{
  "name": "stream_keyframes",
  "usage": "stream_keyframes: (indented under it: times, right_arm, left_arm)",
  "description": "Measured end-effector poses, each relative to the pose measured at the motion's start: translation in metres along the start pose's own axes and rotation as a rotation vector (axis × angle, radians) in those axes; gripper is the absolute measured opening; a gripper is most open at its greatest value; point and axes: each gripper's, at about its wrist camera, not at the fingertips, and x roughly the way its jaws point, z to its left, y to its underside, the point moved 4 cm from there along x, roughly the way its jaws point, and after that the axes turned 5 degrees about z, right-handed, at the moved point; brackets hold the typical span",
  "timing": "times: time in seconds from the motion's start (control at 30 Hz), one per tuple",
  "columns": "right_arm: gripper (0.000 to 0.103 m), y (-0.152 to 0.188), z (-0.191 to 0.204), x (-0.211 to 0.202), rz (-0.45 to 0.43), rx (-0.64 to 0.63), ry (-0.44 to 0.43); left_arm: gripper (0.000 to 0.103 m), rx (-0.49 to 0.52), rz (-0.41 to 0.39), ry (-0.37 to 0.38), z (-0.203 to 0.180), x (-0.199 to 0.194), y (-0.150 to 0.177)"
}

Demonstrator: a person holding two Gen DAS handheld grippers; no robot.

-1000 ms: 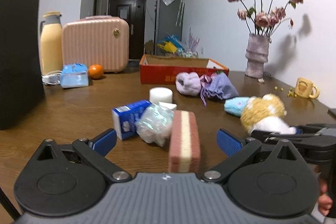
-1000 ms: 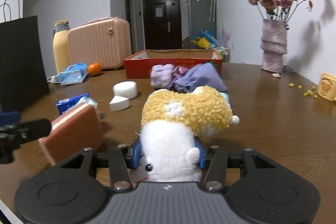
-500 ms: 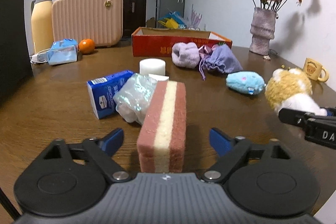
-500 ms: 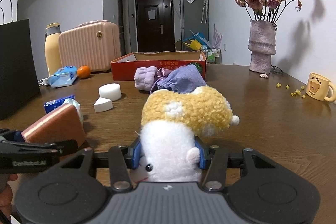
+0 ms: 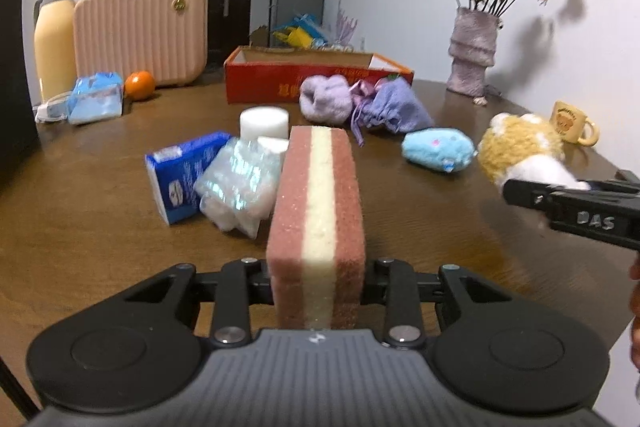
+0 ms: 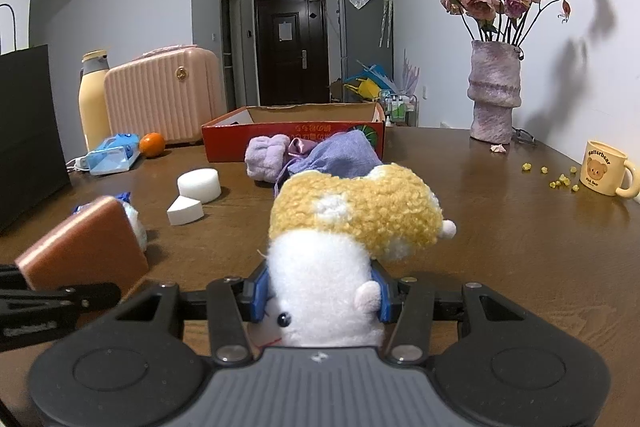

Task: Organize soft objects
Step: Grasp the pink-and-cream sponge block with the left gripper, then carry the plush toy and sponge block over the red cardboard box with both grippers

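My left gripper [image 5: 317, 281] is shut on a pink and cream striped sponge [image 5: 317, 211], held upright above the table; the sponge also shows at the left of the right wrist view [image 6: 86, 247]. My right gripper [image 6: 320, 293] is shut on a yellow and white plush toy [image 6: 344, 227], also visible at the right of the left wrist view [image 5: 520, 151]. On the table lie a blue plush [image 5: 438, 150], a purple towel roll [image 5: 325, 99], a purple drawstring pouch [image 5: 394, 109], white foam pieces [image 6: 199, 185] and a red open box [image 5: 316, 77].
A blue tissue pack [image 5: 180, 179] and a clear plastic bag [image 5: 238, 185] lie left of the sponge. A pink case [image 5: 140, 31], yellow bottle [image 5: 52, 39], orange [image 5: 139, 85], vase of dried roses [image 6: 494, 95] and yellow mug [image 6: 606, 169] stand around the table edges.
My left gripper moved forward around the sponge and closed on it. My right gripper keeps holding the plush and has drawn back from the box a little.
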Motion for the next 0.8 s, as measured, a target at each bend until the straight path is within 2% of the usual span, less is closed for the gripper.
stream_keyframes:
  times: [0.3,0.8]
  right_arm:
    - [0.048,-0.026,-0.003,0.01,-0.031,-0.005,0.004]
    - [0.048,-0.077,-0.001,0.049,-0.06,-0.007,0.014]
  left_arm:
    - [0.031,0.018,-0.085,0.014,-0.002,-0.011,-0.038]
    - [0.031,0.034,-0.148,0.006,0.014,0.013,-0.107]
